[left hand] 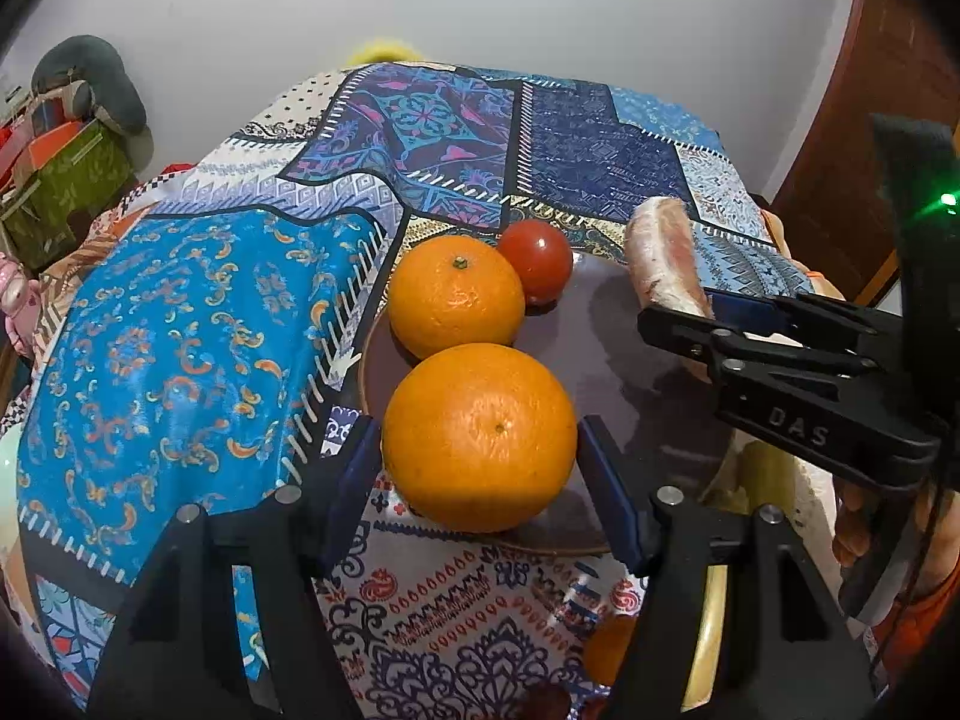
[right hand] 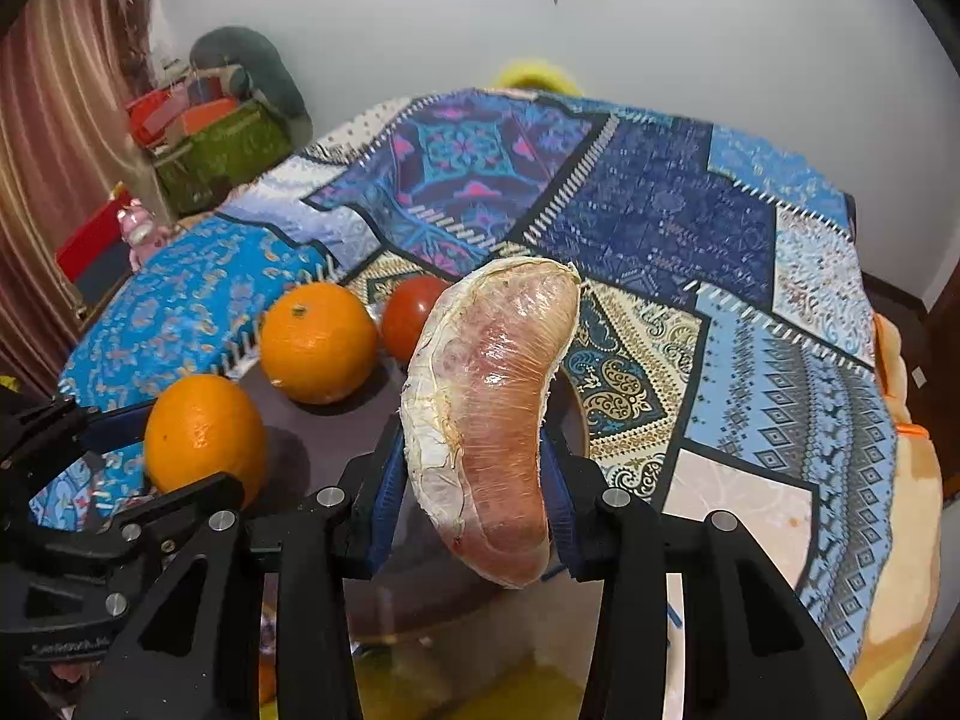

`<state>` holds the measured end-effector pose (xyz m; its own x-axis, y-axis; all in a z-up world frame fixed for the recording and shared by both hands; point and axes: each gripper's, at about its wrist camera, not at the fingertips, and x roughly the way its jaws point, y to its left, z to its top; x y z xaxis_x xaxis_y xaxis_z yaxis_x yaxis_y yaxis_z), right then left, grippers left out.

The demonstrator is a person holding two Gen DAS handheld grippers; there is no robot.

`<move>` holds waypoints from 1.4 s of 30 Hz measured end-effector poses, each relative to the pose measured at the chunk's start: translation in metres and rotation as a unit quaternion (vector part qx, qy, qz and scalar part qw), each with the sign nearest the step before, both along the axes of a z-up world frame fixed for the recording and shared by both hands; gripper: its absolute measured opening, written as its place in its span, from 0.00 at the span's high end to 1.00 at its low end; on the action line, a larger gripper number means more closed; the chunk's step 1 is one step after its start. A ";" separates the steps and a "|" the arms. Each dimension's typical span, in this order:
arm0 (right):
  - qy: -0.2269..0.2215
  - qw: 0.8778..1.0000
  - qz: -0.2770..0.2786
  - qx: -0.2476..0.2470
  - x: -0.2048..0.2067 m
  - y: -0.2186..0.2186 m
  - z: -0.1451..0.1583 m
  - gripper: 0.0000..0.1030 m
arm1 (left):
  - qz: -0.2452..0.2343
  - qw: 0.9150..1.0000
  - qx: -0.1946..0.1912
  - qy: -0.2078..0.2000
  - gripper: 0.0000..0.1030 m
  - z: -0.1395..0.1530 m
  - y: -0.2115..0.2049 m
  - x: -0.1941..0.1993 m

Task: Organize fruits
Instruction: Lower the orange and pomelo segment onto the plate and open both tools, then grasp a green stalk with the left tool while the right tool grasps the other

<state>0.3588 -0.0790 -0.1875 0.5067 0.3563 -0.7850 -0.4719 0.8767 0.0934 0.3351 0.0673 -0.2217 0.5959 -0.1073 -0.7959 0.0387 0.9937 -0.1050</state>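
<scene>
Over a brown plate (left hand: 606,324) on the patchwork-clothed desk (left hand: 180,324), the left gripper (left hand: 480,450) clamps a large orange (left hand: 480,438), seen whole only in the left wrist view. Seen from the right wrist, the right gripper (right hand: 474,498) pinches a plastic-wrapped pomelo wedge (right hand: 486,414) that blocks much of the plate. A second orange (right hand: 318,342) and a tomato (right hand: 414,315) rest touching on the plate's far side. Boxes (right hand: 210,138) crowd the wall beyond.
</scene>
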 end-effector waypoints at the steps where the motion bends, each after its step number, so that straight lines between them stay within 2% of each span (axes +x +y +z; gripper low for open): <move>1: 0.002 1.000 0.001 -0.003 0.002 0.001 -0.002 0.62 | -0.001 1.000 0.000 0.000 0.36 -0.001 0.000 0.001; 10: 0.015 1.000 0.012 -0.025 0.011 0.010 -0.015 0.62 | -0.003 1.000 0.001 0.005 0.36 -0.008 -0.001 0.010; 14: 0.016 0.999 0.017 -0.034 0.012 0.013 -0.018 0.61 | -0.009 1.000 0.013 -0.025 0.35 0.005 -0.004 0.005; 18: 0.017 0.999 0.017 -0.030 0.012 0.013 -0.018 0.60 | -0.011 0.999 0.016 -0.033 0.34 0.012 -0.005 0.002; 28: -0.012 0.999 0.011 -0.030 -0.011 0.003 0.009 0.58 | -0.006 0.998 0.028 -0.051 0.34 0.040 -0.007 -0.021; 34: -0.036 0.999 0.009 -0.032 -0.039 -0.006 0.034 0.58 | -0.004 0.998 0.023 -0.065 0.34 0.064 -0.008 -0.043; 42: -0.044 0.999 0.000 -0.027 -0.078 -0.027 0.053 0.56 | -0.014 0.996 0.040 -0.076 0.34 0.085 -0.024 -0.075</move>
<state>0.2808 -0.1057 -0.1345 0.5755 0.3139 -0.7551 -0.4755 0.8797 0.0033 0.2600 0.0435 -0.1368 0.7075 -0.0651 -0.7037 0.0759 0.9970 -0.0159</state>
